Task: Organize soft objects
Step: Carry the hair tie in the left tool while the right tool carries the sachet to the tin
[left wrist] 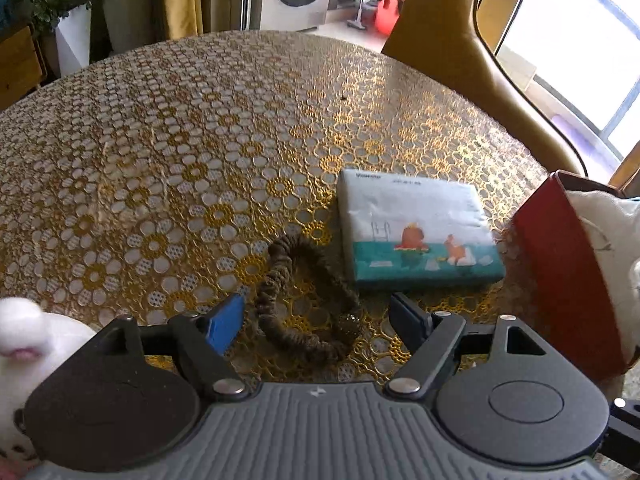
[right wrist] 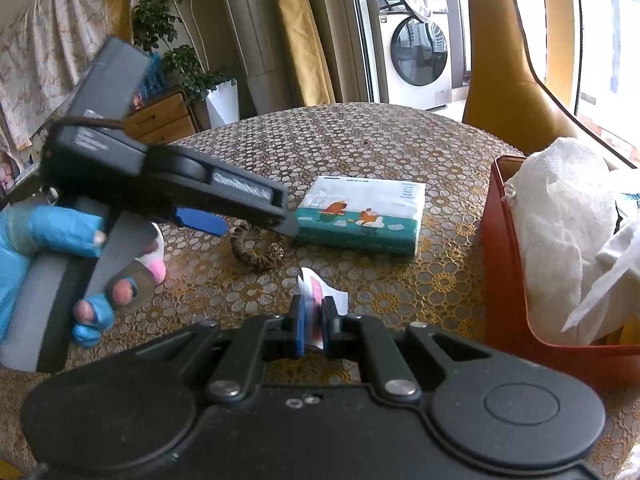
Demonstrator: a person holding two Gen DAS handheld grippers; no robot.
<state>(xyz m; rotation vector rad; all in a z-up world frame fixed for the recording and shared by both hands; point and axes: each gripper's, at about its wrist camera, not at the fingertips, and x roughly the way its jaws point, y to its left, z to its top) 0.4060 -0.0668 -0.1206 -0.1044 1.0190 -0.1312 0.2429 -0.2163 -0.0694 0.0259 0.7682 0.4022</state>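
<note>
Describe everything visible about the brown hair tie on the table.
The brown hair tie is a ruched fabric loop with a small glittery bead on its near side. It lies flat on the lace-patterned tablecloth, just left of the tissue pack without touching it. The left gripper hovers over it, jaws open on either side; nothing grips it.

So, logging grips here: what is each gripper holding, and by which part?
Left gripper: nothing, open over the hair tie. Right gripper: a small white-pink packet, pinched at its lower end.
</note>
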